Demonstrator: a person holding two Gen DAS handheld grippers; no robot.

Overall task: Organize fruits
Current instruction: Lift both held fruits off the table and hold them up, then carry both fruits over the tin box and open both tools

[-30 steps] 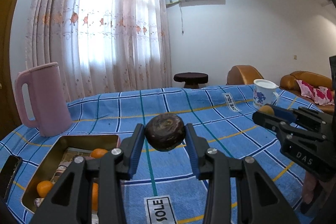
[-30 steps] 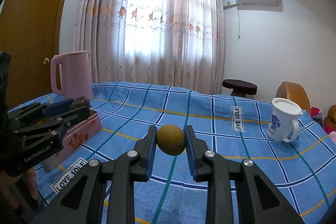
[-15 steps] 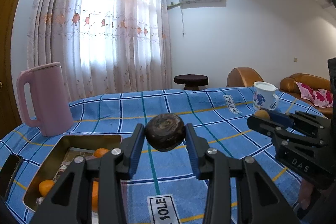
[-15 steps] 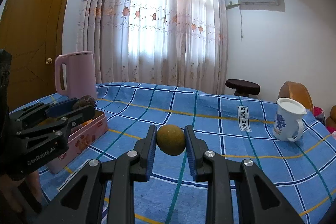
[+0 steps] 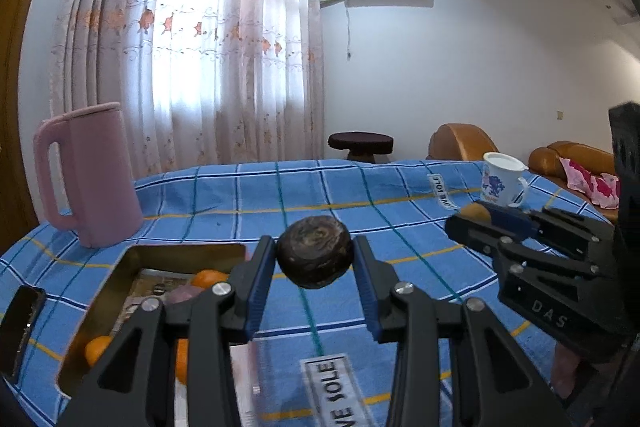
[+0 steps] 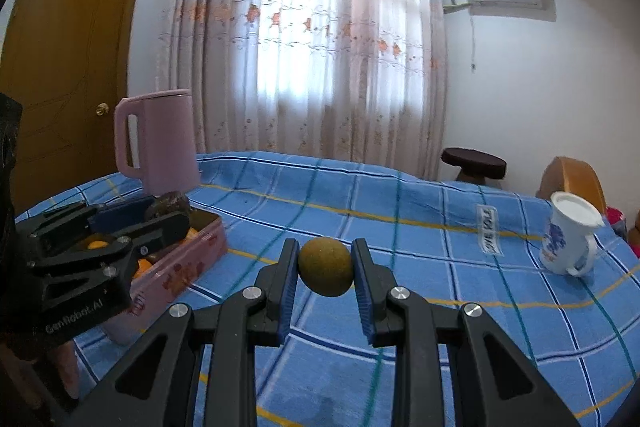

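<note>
Left wrist view: the left gripper (image 5: pixel 315 259) is clamped on a dark brown round fruit (image 5: pixel 315 255), held above the blue checked tablecloth (image 5: pixel 400 187) just right of the open tin box (image 5: pixel 132 259) holding oranges (image 5: pixel 208 277). Right wrist view: the right gripper (image 6: pixel 325 269) pinches a tan round fruit (image 6: pixel 325 266) over the cloth, with the pink jug (image 6: pixel 158 143) and white mug (image 6: pixel 570 239) farther back.
</note>
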